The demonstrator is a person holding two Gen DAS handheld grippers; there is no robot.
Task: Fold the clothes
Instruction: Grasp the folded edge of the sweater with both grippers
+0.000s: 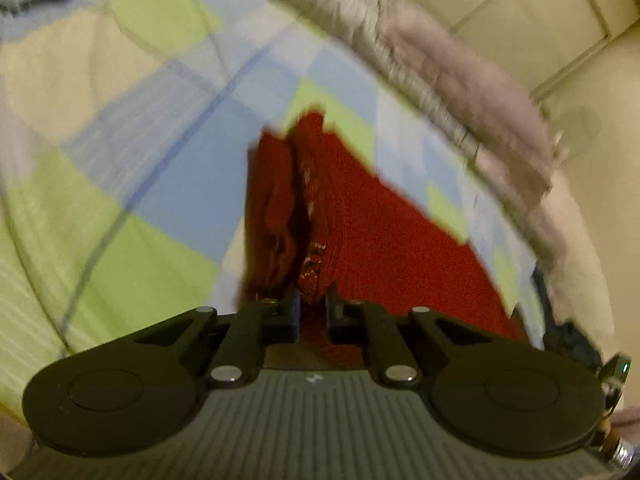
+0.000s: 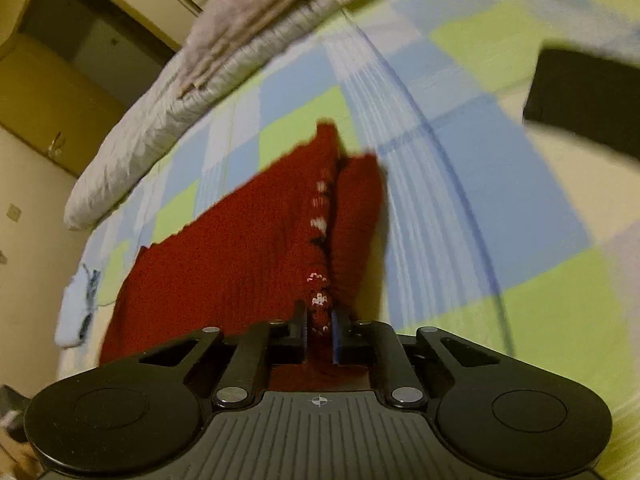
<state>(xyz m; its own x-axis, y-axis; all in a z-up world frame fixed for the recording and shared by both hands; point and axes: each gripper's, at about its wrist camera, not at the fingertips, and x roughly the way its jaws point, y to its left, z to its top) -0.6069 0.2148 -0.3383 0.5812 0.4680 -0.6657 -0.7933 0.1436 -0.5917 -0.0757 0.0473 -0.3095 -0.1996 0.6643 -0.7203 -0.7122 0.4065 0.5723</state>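
Left wrist view: the left claw (image 1: 312, 308) pinches a bunched edge of the red sweater (image 1: 360, 232), which runs lengthwise away across the checked bed (image 1: 132, 184).

Right wrist view: the right claw (image 2: 319, 330) clamps the sweater's (image 2: 240, 248) patterned fold, cloth stretching away toward the grey quilt (image 2: 168, 120).

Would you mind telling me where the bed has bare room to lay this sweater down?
Bare checked bedsheet lies right of the red knitted sweater, up to the black object. The far edge is crowded by the grey folded quilt.

Red knit sweater (image 1: 360, 232), white-flecked band; bedsheet (image 1: 168, 184), blue, green, cream checks; grey quilt (image 2: 160, 120).
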